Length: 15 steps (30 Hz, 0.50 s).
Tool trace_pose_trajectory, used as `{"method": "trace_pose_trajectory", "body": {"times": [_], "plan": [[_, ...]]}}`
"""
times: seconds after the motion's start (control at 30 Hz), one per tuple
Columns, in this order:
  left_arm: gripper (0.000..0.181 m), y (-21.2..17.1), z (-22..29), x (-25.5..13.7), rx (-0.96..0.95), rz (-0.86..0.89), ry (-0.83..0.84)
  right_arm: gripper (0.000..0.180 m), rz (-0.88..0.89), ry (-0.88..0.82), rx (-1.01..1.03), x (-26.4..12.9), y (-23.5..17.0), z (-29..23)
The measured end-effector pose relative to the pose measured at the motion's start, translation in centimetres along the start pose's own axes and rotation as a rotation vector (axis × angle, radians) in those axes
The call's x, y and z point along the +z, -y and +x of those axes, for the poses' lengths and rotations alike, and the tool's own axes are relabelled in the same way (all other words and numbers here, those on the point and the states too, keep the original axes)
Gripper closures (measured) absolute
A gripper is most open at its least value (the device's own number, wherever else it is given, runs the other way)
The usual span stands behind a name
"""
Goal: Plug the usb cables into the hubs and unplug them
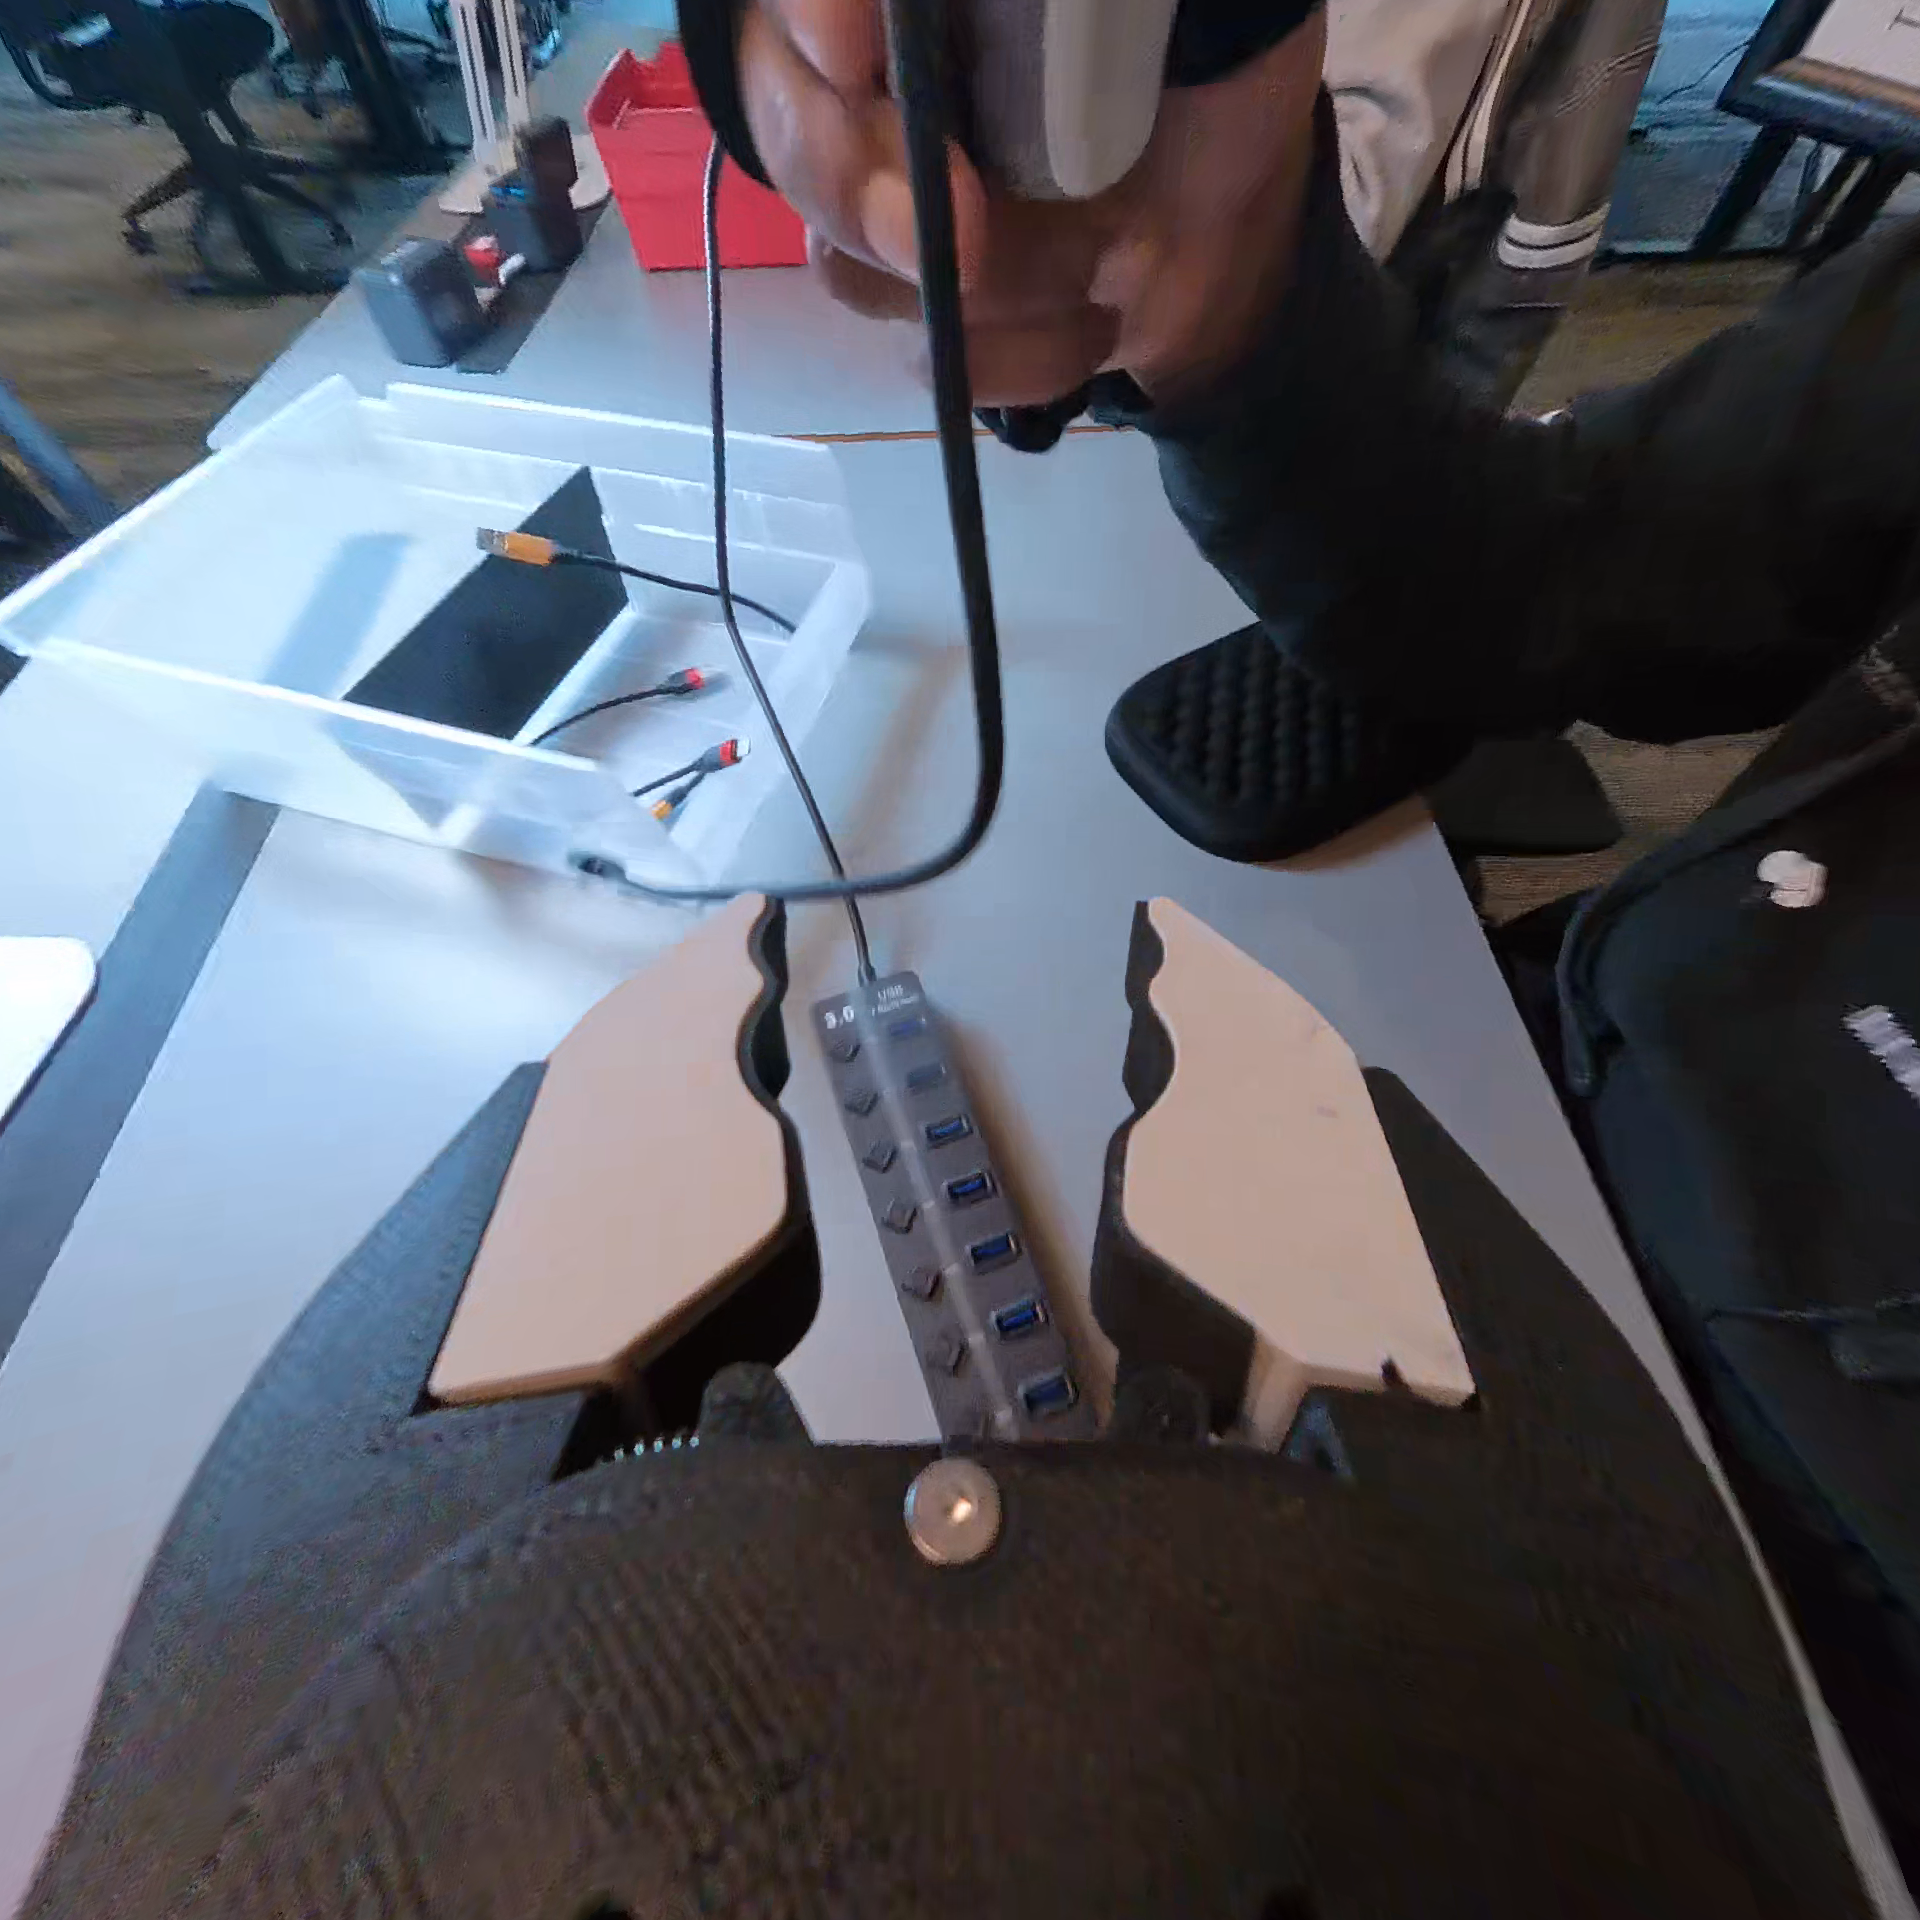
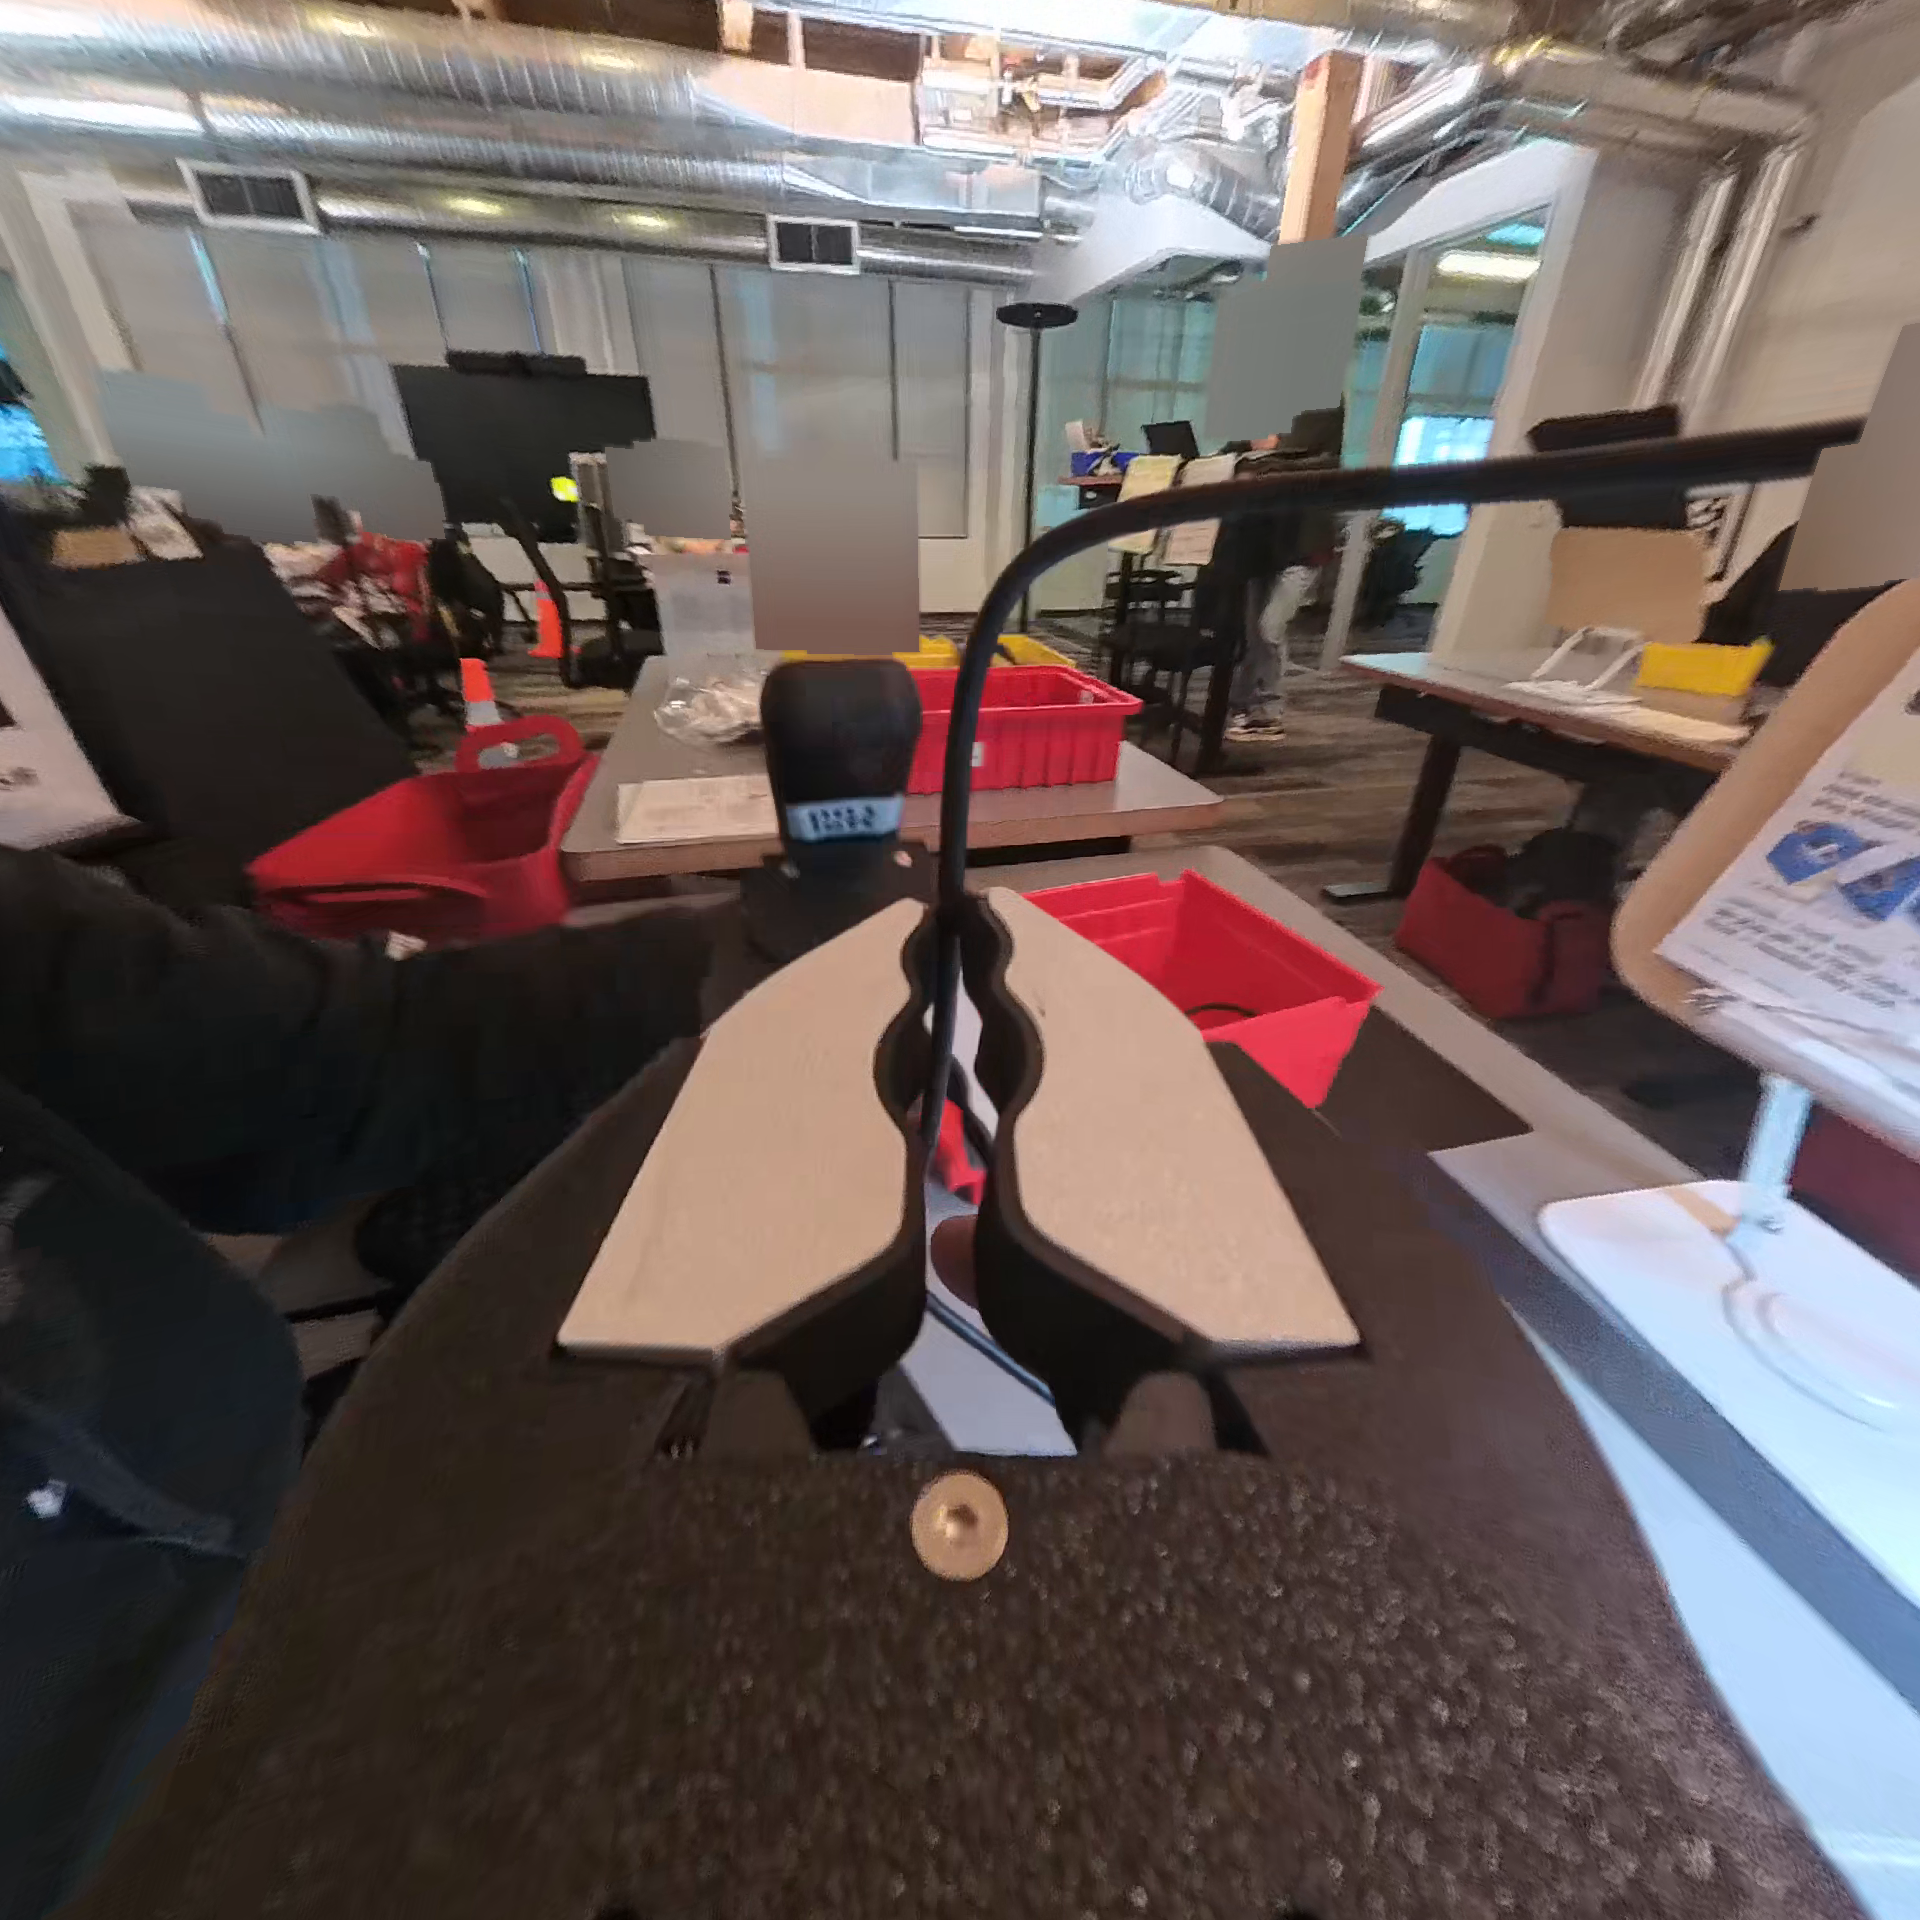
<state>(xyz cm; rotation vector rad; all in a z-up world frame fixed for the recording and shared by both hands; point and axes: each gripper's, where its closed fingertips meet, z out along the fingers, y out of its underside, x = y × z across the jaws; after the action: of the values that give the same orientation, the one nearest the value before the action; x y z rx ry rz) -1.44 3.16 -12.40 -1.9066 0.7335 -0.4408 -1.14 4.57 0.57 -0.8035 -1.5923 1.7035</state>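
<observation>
My left gripper (image 1: 956,1049) hangs spread wide over the long grey multi-port USB hub (image 1: 940,1195); my right gripper (image 2: 958,935) pinches a thick black cable (image 2: 961,769) arching toward two o'clock.

The hub (image 1: 951,1210) lies on the bench (image 1: 1091,644) between the left tongs' (image 1: 956,940) fingers; a tray (image 1: 436,582) holding cables (image 1: 665,582), apparently loose, sits behind-left.

Left hand-held gripper (image 1: 956,987) spread wide, low over white worktop (image 1: 416,1039). Grey multi-port USB hub (image 1: 951,1210) lies flat between fingers, touching neither; blue ports in row. Thin hub lead (image 1: 748,644) runs ahead and up. Thick black cable (image 1: 961,520) hangs in loop ahead. Clear plastic bin (image 1: 436,613) ahead-left holds orange-tipped USB cables (image 1: 623,665).
</observation>
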Motion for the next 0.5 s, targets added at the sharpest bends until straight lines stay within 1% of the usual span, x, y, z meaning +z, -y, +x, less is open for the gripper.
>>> {"method": "trace_pose_trajectory", "body": {"times": [0.07,0.1,0.13,0.17,0.2,0.27,0.3,0.37,0.43,0.5], "plan": [[0.115,0.6,0.9,1.6,0.060,0.052,-0.020,0.175,0.007,0.038,0.045,0.3,-0.2,-0.4],[0.119,1.3,1.4,2.2,0.085,0.087,-0.020,0.175,0.007,0.046,0.057,0.5,-0.4,-0.5],[0.136,1.7,1.5,2.6,0.114,0.093,-0.001,0.175,0.000,0.051,0.067,0.6,-0.6,-0.5],[0.169,1.7,1.4,2.7,0.153,0.067,0.024,0.175,-0.001,0.050,0.075,0.7,-0.7,-0.4],[0.177,1.6,1.3,2.6,0.189,0.041,0.048,0.175,-0.001,0.037,0.089,0.5,-0.7,0.0],[0.178,1.7,1.4,1.5,0.184,0.019,0.038,0.174,-0.031,-0.003,0.136,-0.1,-1.1,1.2],[0.179,2.2,1.1,0.5,0.163,0.041,0.050,0.173,-0.054,-0.022,0.155,-0.5,-1.3,1.7],[0.181,3.8,0.2,-2.4,0.125,0.157,0.105,0.170,-0.154,0.001,0.145,-1.4,-2.2,1.4],[0.181,5.6,-0.2,-6.0,0.070,0.285,0.114,0.154,-0.270,0.033,0.081,-2.4,-3.0,0.1],[0.181,6.7,-1.4,-9.8,0.024,0.378,0.199,0.153,-0.328,0.094,-0.026,-3.6,-2.9,-2.0]]}}
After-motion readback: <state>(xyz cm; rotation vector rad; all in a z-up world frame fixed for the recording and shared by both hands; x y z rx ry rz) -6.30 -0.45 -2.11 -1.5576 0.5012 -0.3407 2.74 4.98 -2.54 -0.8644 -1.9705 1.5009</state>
